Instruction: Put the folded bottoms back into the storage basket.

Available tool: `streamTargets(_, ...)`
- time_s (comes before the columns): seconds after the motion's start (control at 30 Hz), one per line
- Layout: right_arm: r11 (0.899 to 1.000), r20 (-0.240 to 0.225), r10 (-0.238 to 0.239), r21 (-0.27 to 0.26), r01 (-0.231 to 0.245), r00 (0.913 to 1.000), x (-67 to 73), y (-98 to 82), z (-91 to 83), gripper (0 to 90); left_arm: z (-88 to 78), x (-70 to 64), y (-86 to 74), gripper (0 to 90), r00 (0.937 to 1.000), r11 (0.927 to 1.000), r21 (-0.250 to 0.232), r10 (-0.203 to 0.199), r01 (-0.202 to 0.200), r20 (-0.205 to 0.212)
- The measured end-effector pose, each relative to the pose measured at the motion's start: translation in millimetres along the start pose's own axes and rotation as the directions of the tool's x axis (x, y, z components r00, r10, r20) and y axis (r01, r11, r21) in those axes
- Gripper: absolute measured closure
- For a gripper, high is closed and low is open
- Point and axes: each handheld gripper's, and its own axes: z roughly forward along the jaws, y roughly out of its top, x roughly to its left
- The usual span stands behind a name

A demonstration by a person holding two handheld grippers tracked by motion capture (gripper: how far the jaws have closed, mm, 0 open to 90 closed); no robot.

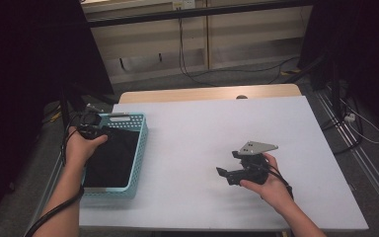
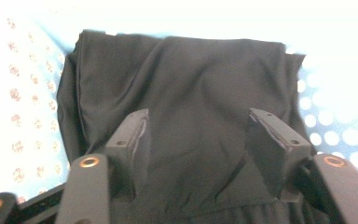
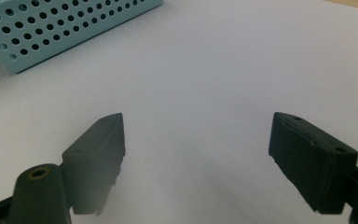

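**One folded black cloth in one basket, two hand-held grippers on station**

Count on the tabletop [image 1: 202, 128]: one light-blue perforated basket [image 1: 139, 143], one black cloth [image 1: 111, 158], two hand-held grippers. The white surface carries nothing else.

Black cloth: one piece, folded, lying flat inside the basket and covering most of its floor. The left gripper view shows soft creases across it [image 2: 186, 93] and the basket's dotted wall [image 2: 23, 116] to either side. The basket sits at the tabletop's left edge, near the front corner.

Left hand-held gripper [image 1: 90, 123]: held in the person's left hand [image 1: 81, 145] over the far end of the basket, pointing down into it. In its own view the two black jaws stand spread with a clear gap, the cloth showing below and between them; the pads [image 2: 133, 140] press on nothing. Whether the tips touch the fabric cannot be told.

Right hand-held gripper [image 1: 237, 173]: held in the right hand [image 1: 271, 187] over bare tabletop at right of centre, well apart from the basket, its one grey three-cornered plate on top. Jaws point toward the basket. Its own view shows both jaws spread wide with only white surface between them, and one corner of the basket [image 3: 65, 28] at upper left.

Cables: one trails back from each gripper along the forearm.
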Motion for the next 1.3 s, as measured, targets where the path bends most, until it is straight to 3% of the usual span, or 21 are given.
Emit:
streamTargets(0.4, 1.0, -0.002, -0.01, 0.026, 0.01, 0.9999, -0.5, -3.5, 6.8, 18.0, 4.1, -12.5, -2.5, 25.5, 0.9958, 0.9987, -0.016, 0.049, -0.048, 0.078)
streamTargets(0.6, 1.0, 0.009, -0.007, 0.018, 0.007, 0.9999, -2.6, -2.9, 3.3, 17.8, -0.5, -29.9, 4.5, 20.3, 0.9898, 0.9942, -0.056, 0.097, -0.091, 0.105)
streamTargets(0.67, 1.0, 0.013, 0.001, 0.013, -0.001, 0.9999, -5.2, -3.1, 0.7, 17.7, -0.5, -42.8, 7.1, 19.1, 0.9827, 0.9894, -0.066, 0.137, -0.13, 0.124)
streamTargets(0.73, 1.0, 0.013, 0.004, 0.013, -0.004, 0.9999, -5.9, -3.3, 0.1, 17.7, 0.2, -47.8, 7.4, 18.6, 0.9812, 0.9882, -0.069, 0.145, -0.137, 0.128)
streamTargets(0.77, 1.0, 0.014, 0.009, 0.01, -0.009, 0.9999, -7.0, -3.6, -2.0, 17.7, 1.4, -57.0, 8.6, 18.5, 0.9754, 0.9844, -0.064, 0.171, -0.164, 0.139)
streamTargets(0.93, 1.0, 0.021, 0.005, 0.013, -0.006, 0.9998, -9.5, -5.7, -8.3, 17.8, 2.8, -78.4, 11.5, 17.1, 0.9634, 0.9798, -0.094, 0.192, -0.177, 0.187)
streamTargets(1.03, 1.0, 0.037, 0.011, 0.013, -0.012, 0.9992, -13.2, -7.7, -14.5, 17.8, 4.2, -89.4, 12.5, 16.5, 0.9536, 0.9726, -0.092, 0.228, -0.213, 0.197)
streamTargets(1.13, 1.0, 0.046, 0.014, 0.011, -0.014, 0.9989, -16.8, -9.7, -20.8, 17.8, 5.2, -99.9, 13.1, 16.3, 0.9453, 0.9705, -0.093, 0.238, -0.223, 0.223)
streamTargets(1.17, 1.0, 0.046, 0.014, 0.011, -0.014, 0.9989, -16.8, -9.7, -20.8, 17.8, 5.2, -99.9, 13.1, 16.1, 0.9453, 0.9705, -0.093, 0.238, -0.223, 0.223)
streamTargets(1.3, 0.999, 0.057, 0.031, 0.008, -0.031, 0.9979, -23.0, -13.7, -27.6, 17.8, 6.9, -114.3, 12.5, 15.6, 0.9352, 0.9658, -0.106, 0.256, -0.237, 0.245)
